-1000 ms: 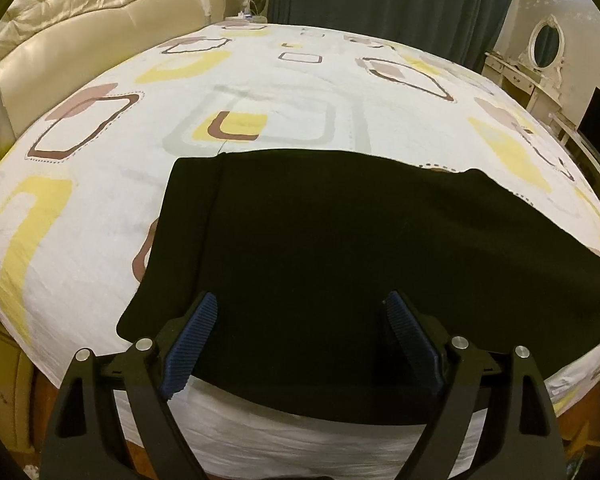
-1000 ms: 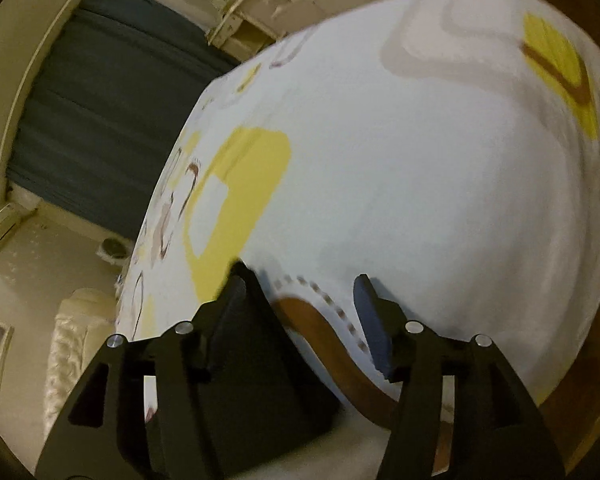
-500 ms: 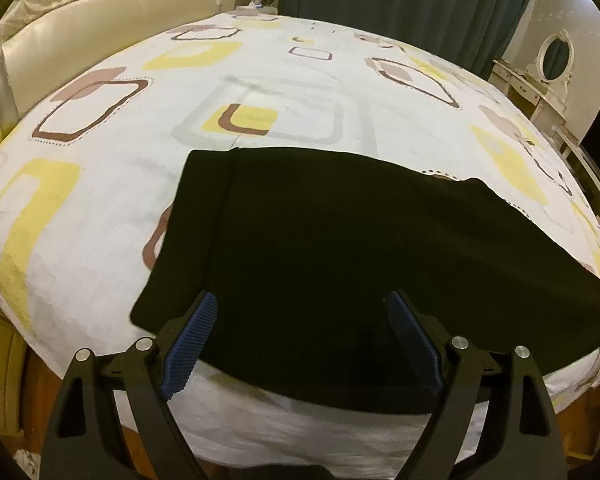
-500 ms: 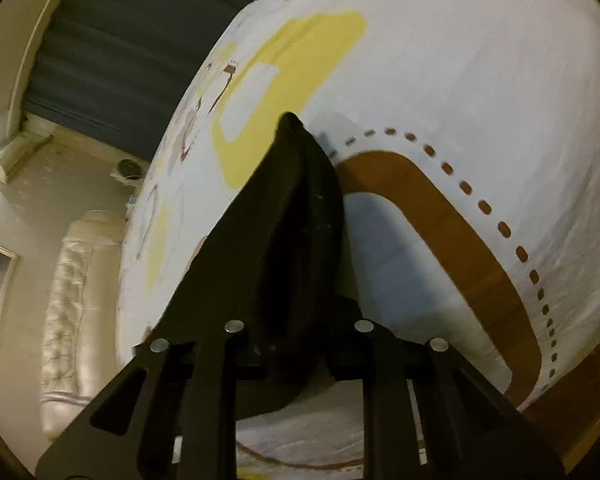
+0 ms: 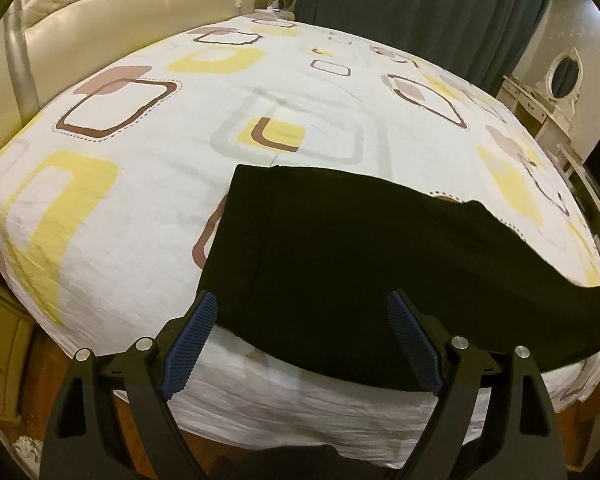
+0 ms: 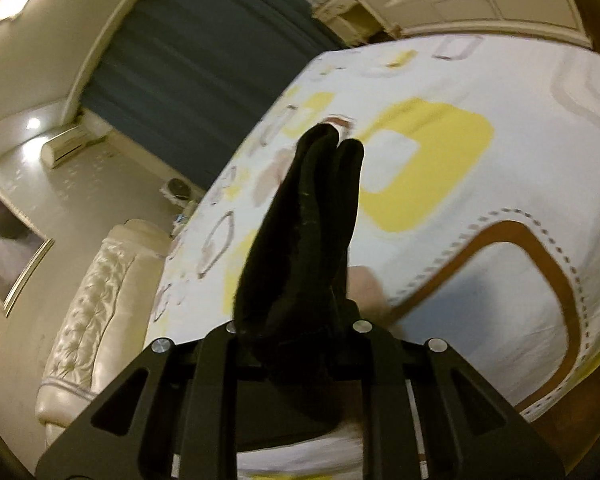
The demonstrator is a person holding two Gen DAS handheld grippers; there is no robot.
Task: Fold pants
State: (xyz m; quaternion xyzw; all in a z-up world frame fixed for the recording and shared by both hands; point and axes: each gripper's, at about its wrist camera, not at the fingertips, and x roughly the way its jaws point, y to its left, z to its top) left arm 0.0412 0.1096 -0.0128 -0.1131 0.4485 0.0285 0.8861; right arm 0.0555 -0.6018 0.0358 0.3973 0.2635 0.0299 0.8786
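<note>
A pair of black fabric pants (image 5: pixel 364 264) lies flat across the near part of a large bed (image 5: pixel 148 208), on a white sheet printed with yellow, brown and grey rounded squares; the waist end sits toward the left and the leg end runs off to the right, where it lifts off the sheet. The left gripper (image 5: pixel 300 344) hovers over the near edge of the pants with its jaws spread wide, the ribbed blue pads (image 5: pixel 188 344) empty, one just past the left edge of the cloth and the other over the cloth itself. The right gripper (image 6: pixel 320 264) has its jaws closed tight on a bunched end of the pants (image 6: pixel 300 240), which stands up between them above the sheet (image 6: pixel 500 160). Behind the bed a cream tufted headboard (image 5: pixel 112 12) curves along the left, dark teal curtains (image 5: pixel 412 8) hang at the far side, and a white dressing table with an oval mirror (image 5: pixel 564 80) stands to the right. A wall air conditioner (image 6: pixel 70 144) and a framed picture (image 6: pixel 8 248) show in the right wrist view.
</note>
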